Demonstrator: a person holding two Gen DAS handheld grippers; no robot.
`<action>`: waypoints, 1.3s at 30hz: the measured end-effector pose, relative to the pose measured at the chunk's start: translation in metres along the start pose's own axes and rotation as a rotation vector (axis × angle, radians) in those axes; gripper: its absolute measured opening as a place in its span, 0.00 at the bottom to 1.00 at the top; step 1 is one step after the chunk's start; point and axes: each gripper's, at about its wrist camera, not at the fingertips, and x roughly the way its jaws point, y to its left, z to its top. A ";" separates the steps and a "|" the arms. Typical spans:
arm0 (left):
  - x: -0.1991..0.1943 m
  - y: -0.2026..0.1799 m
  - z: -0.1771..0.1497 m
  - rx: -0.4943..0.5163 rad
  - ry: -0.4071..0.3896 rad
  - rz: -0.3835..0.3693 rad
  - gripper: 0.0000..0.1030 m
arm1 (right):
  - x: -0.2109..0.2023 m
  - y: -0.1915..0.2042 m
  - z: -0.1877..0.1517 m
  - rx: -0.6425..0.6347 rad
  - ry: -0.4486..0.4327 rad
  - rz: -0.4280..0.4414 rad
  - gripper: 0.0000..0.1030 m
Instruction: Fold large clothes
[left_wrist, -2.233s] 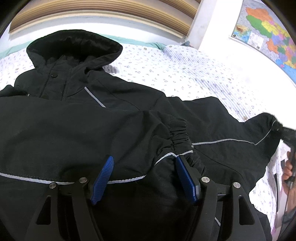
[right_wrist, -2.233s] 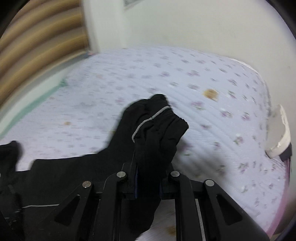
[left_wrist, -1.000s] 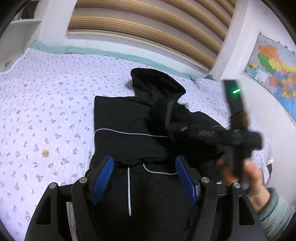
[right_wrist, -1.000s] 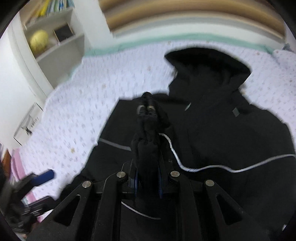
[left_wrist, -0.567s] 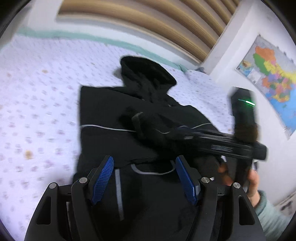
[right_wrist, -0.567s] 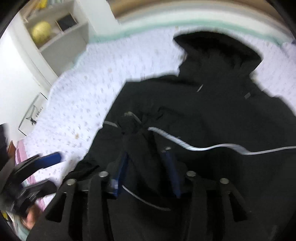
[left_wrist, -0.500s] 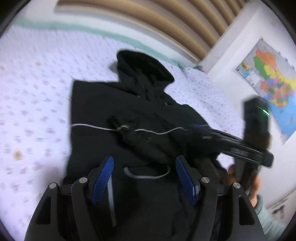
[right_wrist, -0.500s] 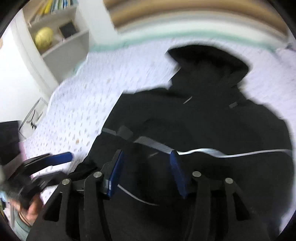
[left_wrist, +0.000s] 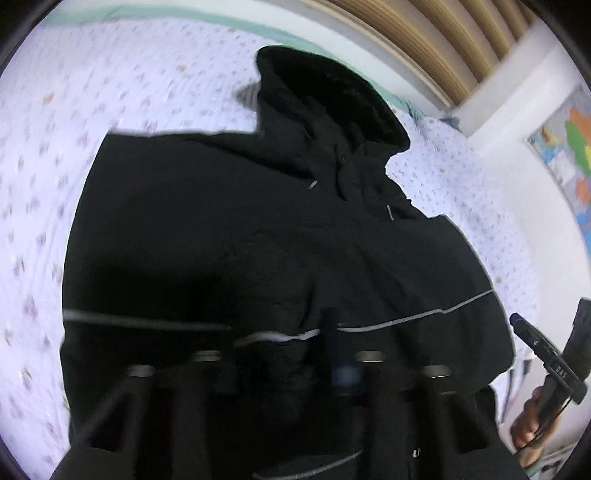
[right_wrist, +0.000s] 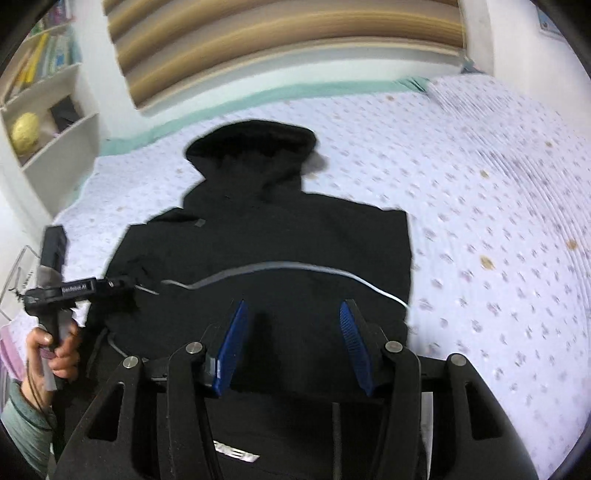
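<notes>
A black hooded jacket with thin reflective stripes lies on the bed, hood away from me, both sleeves folded in across the body. It also shows in the right wrist view. My left gripper is blurred low over the jacket's lower part; its jaws look close together around dark fabric. In the right wrist view the left gripper reaches in at the sleeve end at the jacket's left edge. My right gripper is open and empty above the jacket's hem. It shows at the far right of the left wrist view.
The bed sheet is white with small purple flowers and spreads wide to the right. A white shelf unit stands at the back left. A striped headboard runs behind the bed. A wall map hangs at right.
My right gripper let go of the sleeve after laying it across the jacket and pulled back open. My left gripper moved down onto the jacket and its jaws came together.
</notes>
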 end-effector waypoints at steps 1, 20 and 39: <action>-0.009 -0.002 0.005 0.015 -0.038 0.000 0.27 | 0.005 -0.002 0.001 -0.002 0.012 -0.016 0.54; -0.038 0.091 -0.004 -0.083 -0.065 -0.025 0.33 | 0.107 0.031 0.005 -0.123 0.166 -0.091 0.54; 0.012 0.006 -0.051 0.182 -0.039 0.157 0.57 | 0.107 0.092 -0.042 -0.255 0.103 0.036 0.78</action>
